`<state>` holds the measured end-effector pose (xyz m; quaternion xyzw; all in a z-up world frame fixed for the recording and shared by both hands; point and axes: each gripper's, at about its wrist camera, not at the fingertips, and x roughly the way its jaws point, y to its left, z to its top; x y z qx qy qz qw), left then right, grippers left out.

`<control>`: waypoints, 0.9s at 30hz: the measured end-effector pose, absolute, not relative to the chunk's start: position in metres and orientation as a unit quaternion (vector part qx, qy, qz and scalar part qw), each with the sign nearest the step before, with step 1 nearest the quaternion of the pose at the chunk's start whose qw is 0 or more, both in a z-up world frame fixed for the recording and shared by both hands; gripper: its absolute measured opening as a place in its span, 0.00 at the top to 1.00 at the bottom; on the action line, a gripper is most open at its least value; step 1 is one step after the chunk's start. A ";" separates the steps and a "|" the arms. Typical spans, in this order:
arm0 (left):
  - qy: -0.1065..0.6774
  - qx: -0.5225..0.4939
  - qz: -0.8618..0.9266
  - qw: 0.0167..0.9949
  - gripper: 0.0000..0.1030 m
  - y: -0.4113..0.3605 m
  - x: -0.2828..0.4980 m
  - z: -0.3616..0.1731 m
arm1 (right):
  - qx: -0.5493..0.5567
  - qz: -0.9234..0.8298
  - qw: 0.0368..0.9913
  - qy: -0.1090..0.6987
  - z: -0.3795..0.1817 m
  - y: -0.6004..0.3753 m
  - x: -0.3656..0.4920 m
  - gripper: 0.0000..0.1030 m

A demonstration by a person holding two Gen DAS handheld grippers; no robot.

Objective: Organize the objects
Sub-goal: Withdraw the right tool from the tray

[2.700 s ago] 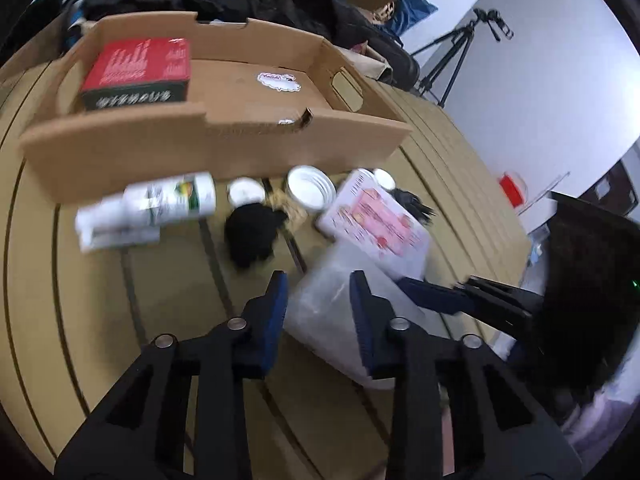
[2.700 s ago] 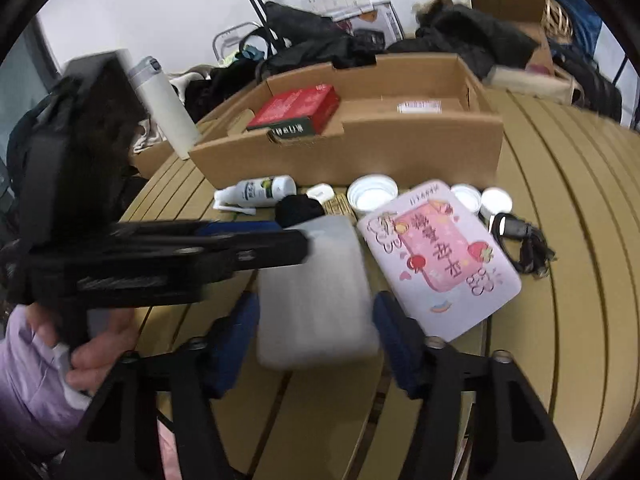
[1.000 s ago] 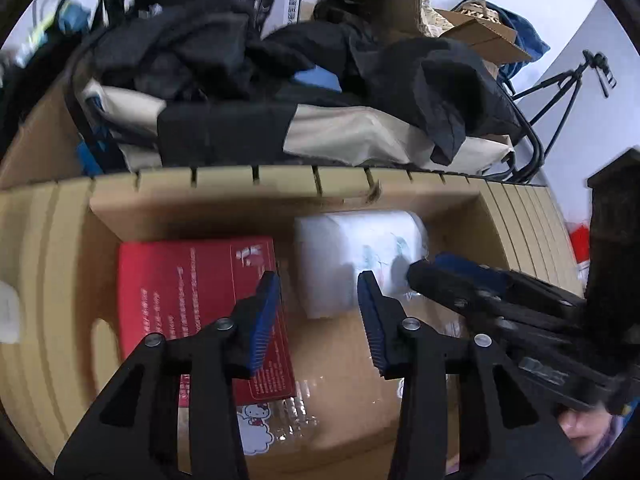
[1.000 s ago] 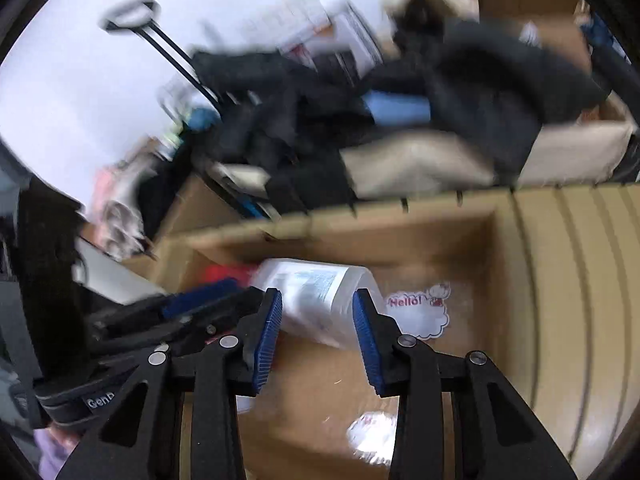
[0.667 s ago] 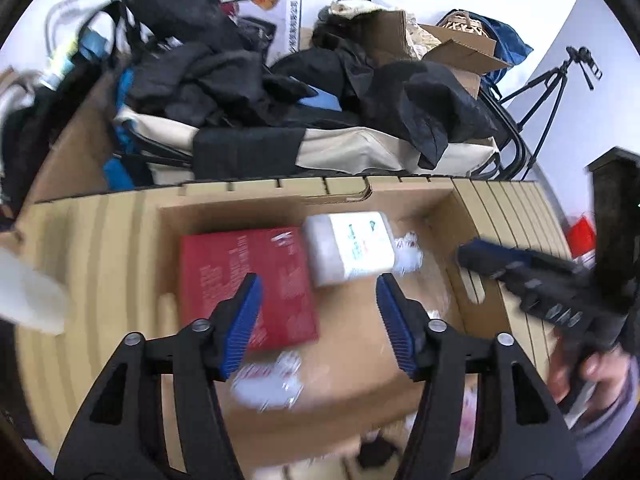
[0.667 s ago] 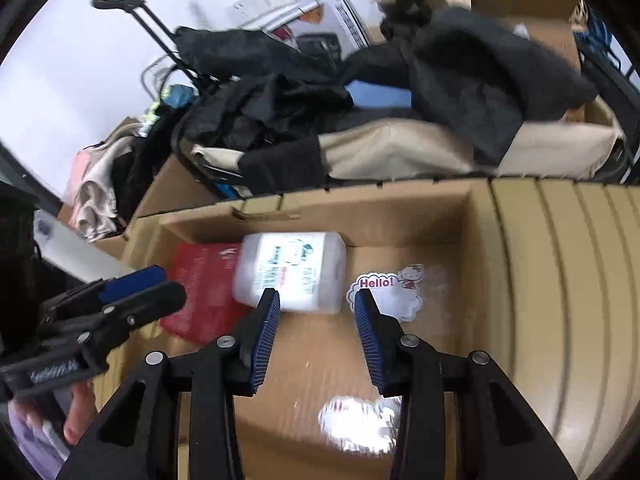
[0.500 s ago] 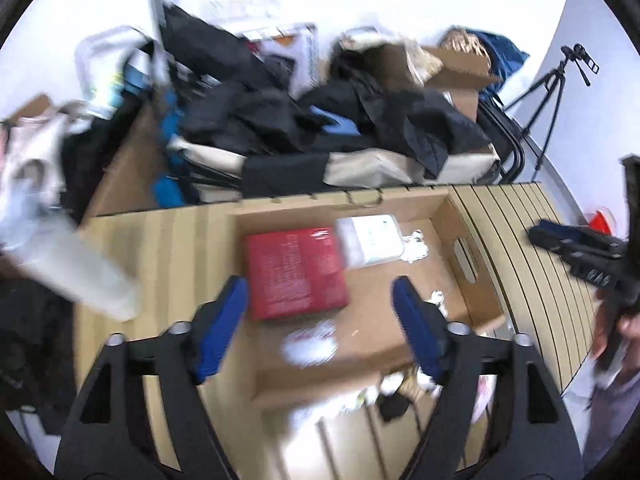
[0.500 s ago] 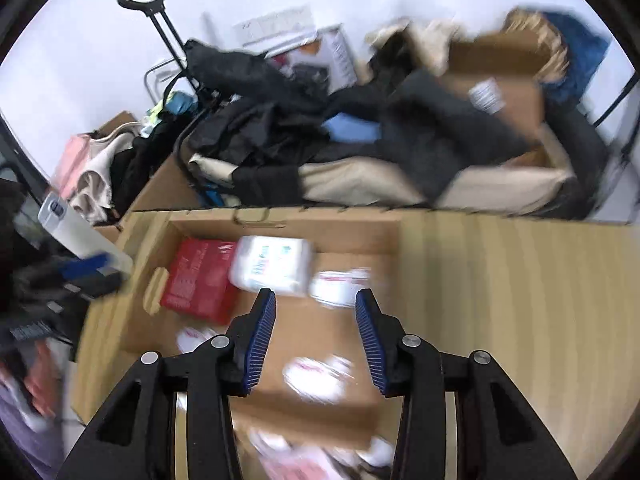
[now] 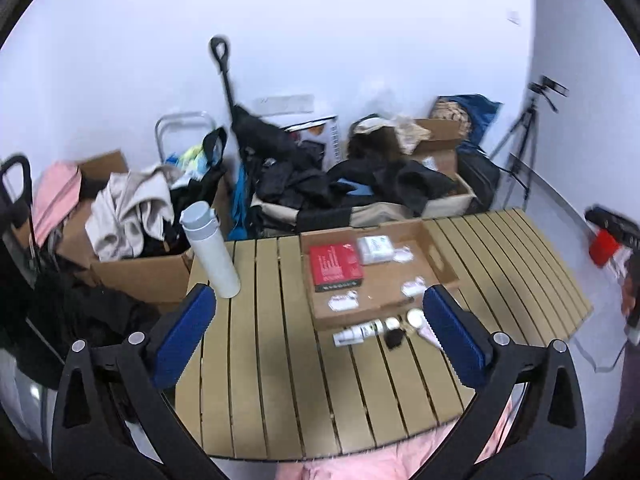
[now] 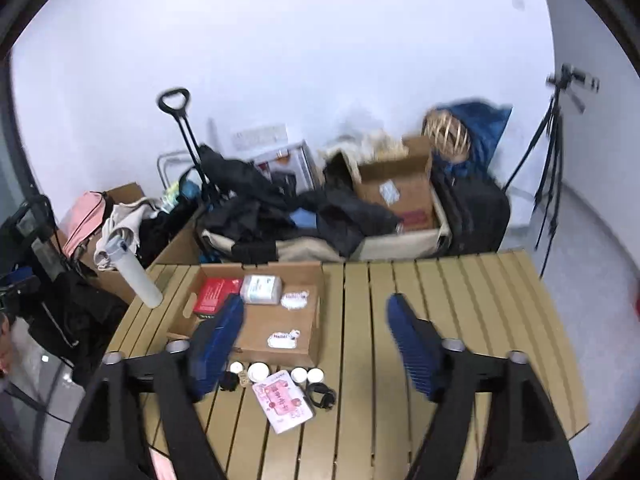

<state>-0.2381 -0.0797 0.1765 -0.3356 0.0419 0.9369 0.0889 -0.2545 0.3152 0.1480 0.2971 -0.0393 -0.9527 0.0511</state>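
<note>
Beside the cardboard tray (image 10: pixel 320 312), on its near side, a white tube (image 9: pixel 358 333), small round jars (image 10: pixel 258 371), a black cable (image 10: pixel 322 395) and a pink-printed packet (image 10: pixel 285 400) lie loose on the slatted table (image 10: pixel 460 320). Inside the tray sit a red box (image 10: pixel 216 294) and a white wipes pack (image 10: pixel 262 289). Both the left gripper (image 9: pixel 320 332) and right gripper (image 10: pixel 314 344) hover high, jaws spread wide and empty. From this height, a hurried descent could knock the jars rolling. The tube's long axis runs along the tray's near wall, cap end pointing away from the jars.
</note>
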 end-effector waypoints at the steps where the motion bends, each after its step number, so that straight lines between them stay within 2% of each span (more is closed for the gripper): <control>1: 0.049 -0.332 0.938 0.093 0.00 -0.076 -0.226 0.175 | 0.285 -0.957 0.050 -0.038 0.151 0.310 -0.238 0.20; 3: 0.053 -0.320 0.940 0.102 0.00 -0.070 -0.197 0.171 | 0.260 -0.964 0.049 -0.026 0.150 0.298 -0.209 0.20; 6: 0.051 -0.319 0.940 0.111 0.00 -0.064 -0.165 0.155 | 0.208 -0.976 0.060 0.034 0.134 0.270 -0.158 0.20; 10: 0.039 -0.318 0.941 0.108 0.00 -0.060 -0.125 0.117 | 0.257 -0.954 0.101 0.115 0.083 0.227 -0.115 0.20; 13: 0.000 -0.308 0.942 0.131 0.00 -0.058 -0.098 0.083 | 0.281 -0.942 0.173 0.057 0.040 0.215 -0.086 0.20; 16: -0.031 -0.333 0.930 0.154 0.00 -0.045 -0.086 0.041 | 0.304 -0.937 0.170 -0.027 0.001 0.218 -0.073 0.20; 18: -0.012 -0.368 0.918 0.150 0.00 -0.033 -0.092 0.018 | 0.337 -0.922 0.179 -0.066 -0.019 0.220 -0.080 0.20; 21: 0.025 -0.391 0.910 0.134 0.00 -0.022 -0.104 0.001 | 0.358 -0.921 0.151 -0.022 -0.024 0.215 -0.084 0.20; 27: -0.020 -0.416 0.894 0.168 0.00 -0.006 -0.157 -0.027 | 0.384 -0.914 0.129 -0.033 -0.048 0.227 -0.112 0.20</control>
